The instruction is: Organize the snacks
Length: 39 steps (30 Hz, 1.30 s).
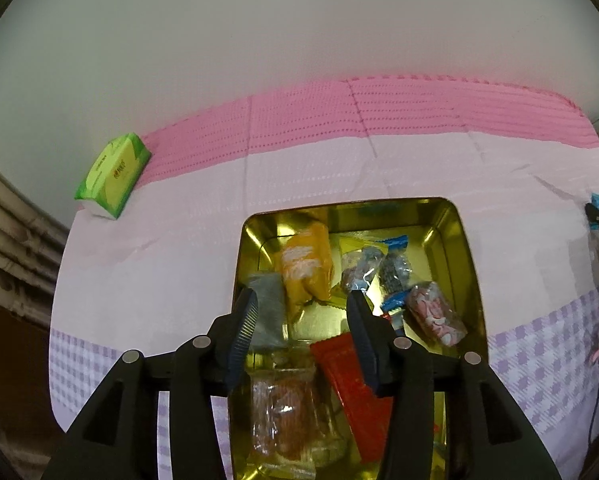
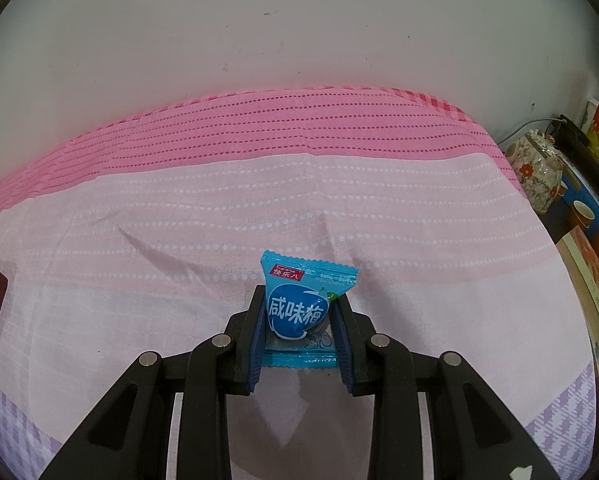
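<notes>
The right gripper (image 2: 299,322) is clamped on a blue plum candy packet (image 2: 301,312) above the table; it looks light, crinkly and slippery, so grip its padded middle. The left gripper (image 1: 301,310) stands apart, empty, over the gold tin (image 1: 465,256).

A home, by the look of it: the surface is covered with a pink and lilac woven cloth (image 2: 339,200) against a plain scuffed wall. At the right edge of the frame stand a floral ceramic pot (image 2: 537,174), books and cups; a green tissue pack (image 1: 113,176) lies upper left.
</notes>
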{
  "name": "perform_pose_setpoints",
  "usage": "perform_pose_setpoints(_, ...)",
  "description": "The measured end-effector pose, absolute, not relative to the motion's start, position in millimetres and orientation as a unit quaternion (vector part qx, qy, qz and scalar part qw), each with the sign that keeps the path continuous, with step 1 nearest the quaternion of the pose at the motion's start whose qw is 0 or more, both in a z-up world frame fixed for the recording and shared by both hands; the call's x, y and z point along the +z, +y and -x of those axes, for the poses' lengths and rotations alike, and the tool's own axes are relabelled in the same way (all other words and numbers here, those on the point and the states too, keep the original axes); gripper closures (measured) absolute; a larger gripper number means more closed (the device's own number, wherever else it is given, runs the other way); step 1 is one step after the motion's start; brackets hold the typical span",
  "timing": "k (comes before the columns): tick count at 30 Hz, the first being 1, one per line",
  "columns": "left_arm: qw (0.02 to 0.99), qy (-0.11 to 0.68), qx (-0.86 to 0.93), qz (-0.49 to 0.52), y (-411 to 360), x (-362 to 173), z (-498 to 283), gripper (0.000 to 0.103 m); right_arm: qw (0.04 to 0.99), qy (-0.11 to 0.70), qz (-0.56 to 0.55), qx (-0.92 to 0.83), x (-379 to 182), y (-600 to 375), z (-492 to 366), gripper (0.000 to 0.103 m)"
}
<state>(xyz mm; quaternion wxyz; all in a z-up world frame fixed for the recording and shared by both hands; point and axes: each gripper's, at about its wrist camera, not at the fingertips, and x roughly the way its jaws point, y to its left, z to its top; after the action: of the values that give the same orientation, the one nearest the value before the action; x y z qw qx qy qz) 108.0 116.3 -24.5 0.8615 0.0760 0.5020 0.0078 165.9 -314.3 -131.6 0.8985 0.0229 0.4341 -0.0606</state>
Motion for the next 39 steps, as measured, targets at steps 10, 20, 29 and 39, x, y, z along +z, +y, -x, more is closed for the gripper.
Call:
perform_pose_setpoints(10, 0.872, 0.486, 0.015, -0.06, 132.9, -10.9, -88.7, 0.05, 0.881, 0.47, -0.021, -0.055, -129.4, -320.9, -178.8, 0.074)
perform_pose_setpoints(20, 0.871, 0.49, 0.037, -0.031, 160.0, -14.0, -79.5, 0.045, 0.875, 0.478, -0.016, -0.073, -128.6, -313.6, -180.8, 0.076)
perform_pose_setpoints(29, 0.869, 0.491, 0.058, -0.007, 183.8, -23.4, -64.1, 0.044, 0.875, 0.476, -0.023, -0.088, -119.6, -307.0, -170.2, 0.077)
perform_pose_setpoints(39, 0.877, 0.475, 0.069, 0.007, 203.1, -25.9, -46.2, 0.041, 0.9, 0.434, -0.012, -0.028, -73.3, -245.6, -150.9, 0.078)
